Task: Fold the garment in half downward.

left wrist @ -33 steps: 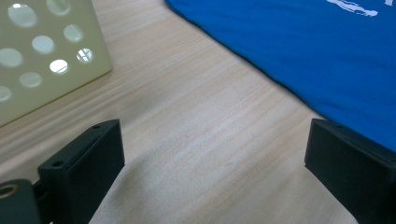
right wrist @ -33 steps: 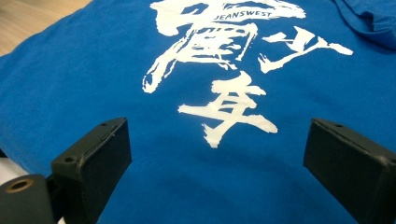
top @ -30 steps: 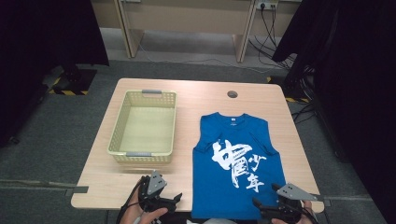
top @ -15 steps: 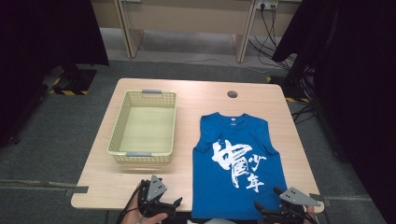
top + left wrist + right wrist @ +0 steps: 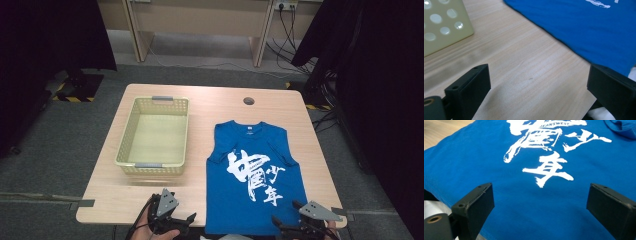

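Observation:
A blue sleeveless shirt with white brush lettering lies flat on the right half of the wooden table, its hem at the near edge. My left gripper is at the near edge, left of the hem. It is open over bare wood, with the shirt's edge ahead to the right. My right gripper is at the hem's right corner. In the right gripper view its jaws stand wide apart just above the printed cloth, holding nothing.
A pale yellow perforated basket stands empty on the table's left half; its corner is close ahead of the left gripper. A round cable hole sits near the far edge. Dark curtains flank the table.
Both grippers have drifted slightly back toward the near table edge. The shirt and basket have not moved.

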`<state>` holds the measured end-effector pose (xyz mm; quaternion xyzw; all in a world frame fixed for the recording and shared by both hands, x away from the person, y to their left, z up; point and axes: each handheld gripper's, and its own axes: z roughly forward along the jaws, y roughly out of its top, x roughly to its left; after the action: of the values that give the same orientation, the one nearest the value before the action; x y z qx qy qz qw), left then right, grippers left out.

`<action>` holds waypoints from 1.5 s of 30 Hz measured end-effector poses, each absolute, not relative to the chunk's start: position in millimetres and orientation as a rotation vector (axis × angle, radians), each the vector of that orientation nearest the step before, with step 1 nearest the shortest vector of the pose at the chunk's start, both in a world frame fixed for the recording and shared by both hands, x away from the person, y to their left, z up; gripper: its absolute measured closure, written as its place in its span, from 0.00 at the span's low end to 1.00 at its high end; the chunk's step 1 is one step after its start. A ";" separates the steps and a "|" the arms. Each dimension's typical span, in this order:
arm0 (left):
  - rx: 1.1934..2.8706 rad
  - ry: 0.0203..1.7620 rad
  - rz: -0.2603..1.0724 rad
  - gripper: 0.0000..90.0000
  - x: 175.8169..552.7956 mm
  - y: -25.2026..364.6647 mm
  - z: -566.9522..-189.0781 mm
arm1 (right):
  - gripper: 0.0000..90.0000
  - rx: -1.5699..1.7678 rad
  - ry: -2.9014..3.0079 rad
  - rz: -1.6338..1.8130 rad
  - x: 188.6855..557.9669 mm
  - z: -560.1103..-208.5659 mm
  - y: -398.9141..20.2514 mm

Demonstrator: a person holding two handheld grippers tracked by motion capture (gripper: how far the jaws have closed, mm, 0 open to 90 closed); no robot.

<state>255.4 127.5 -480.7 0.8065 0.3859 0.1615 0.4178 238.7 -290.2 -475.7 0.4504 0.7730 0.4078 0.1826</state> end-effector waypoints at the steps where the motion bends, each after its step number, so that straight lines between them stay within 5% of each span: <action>1: 2.020 0.968 0.404 0.05 255.7 127.1 -480.4 | 0.09 1.273 2.181 1.152 238.9 -475.7 -290.2; 45: 2.026 0.895 0.349 0.07 289.9 88.4 -466.5 | 0.09 1.284 2.153 1.121 270.0 -468.4 -295.6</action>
<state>289.9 88.4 -466.5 0.8137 0.3596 0.1403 0.4346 270.0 -295.6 -468.4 0.4583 0.7688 0.4002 0.1966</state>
